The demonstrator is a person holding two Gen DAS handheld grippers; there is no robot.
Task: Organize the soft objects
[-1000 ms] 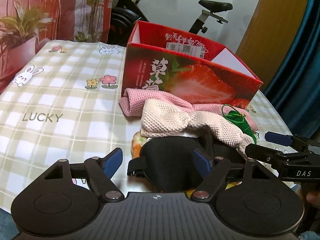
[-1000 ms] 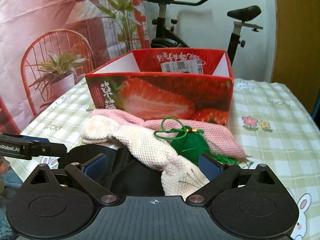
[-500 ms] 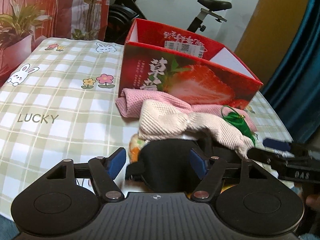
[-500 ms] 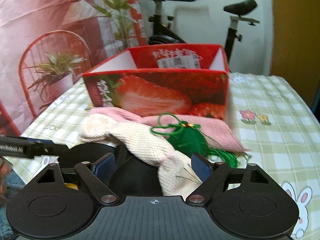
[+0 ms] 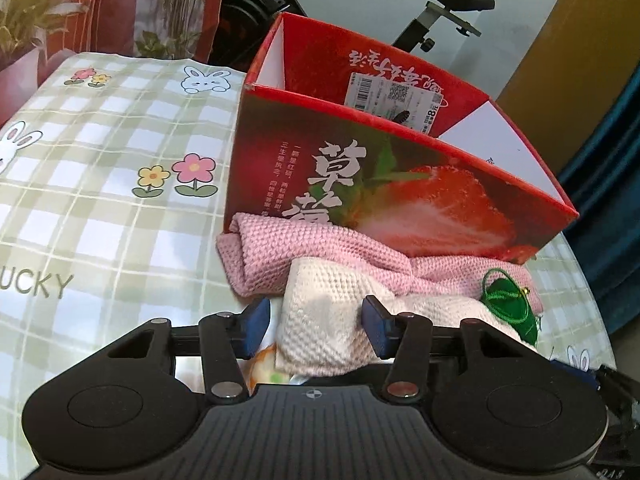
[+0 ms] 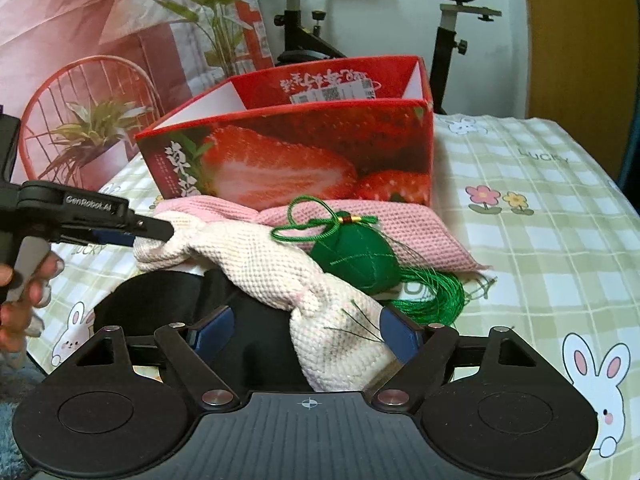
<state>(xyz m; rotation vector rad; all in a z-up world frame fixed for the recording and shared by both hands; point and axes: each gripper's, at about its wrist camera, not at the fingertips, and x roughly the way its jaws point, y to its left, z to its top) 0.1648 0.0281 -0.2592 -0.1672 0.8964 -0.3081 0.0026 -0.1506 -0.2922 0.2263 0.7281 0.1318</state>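
Observation:
A cream knitted cloth [image 5: 320, 312] [image 6: 260, 256] lies across a black soft object [image 6: 160, 300], in front of a pink knitted cloth [image 5: 304, 248] [image 6: 400, 224] and a red strawberry box [image 5: 400, 200] [image 6: 300, 152]. A green tasselled sachet [image 5: 508, 308] [image 6: 356, 260] rests against the cream cloth. My left gripper [image 5: 316, 326] [image 6: 160, 236] straddles the cream cloth's left end; its jaws are closing and the left pad stands apart from the cloth. My right gripper [image 6: 306, 332] is open around the cloth's right end and the black object, its right pad touching the cloth.
The green checked tablecloth [image 5: 100, 208] [image 6: 540, 240] covers the table, whose right edge drops off near a blue curtain [image 5: 608, 200]. A colourful item [image 5: 264, 364] peeks out under the cream cloth. A hand [image 6: 20, 280] holds the left gripper. An exercise bike [image 6: 452, 20] stands behind the box.
My left gripper moved forward from over the black object to the cream cloth's left end, and its jaws narrowed. The right gripper's jaws narrowed slightly; it stayed in place.

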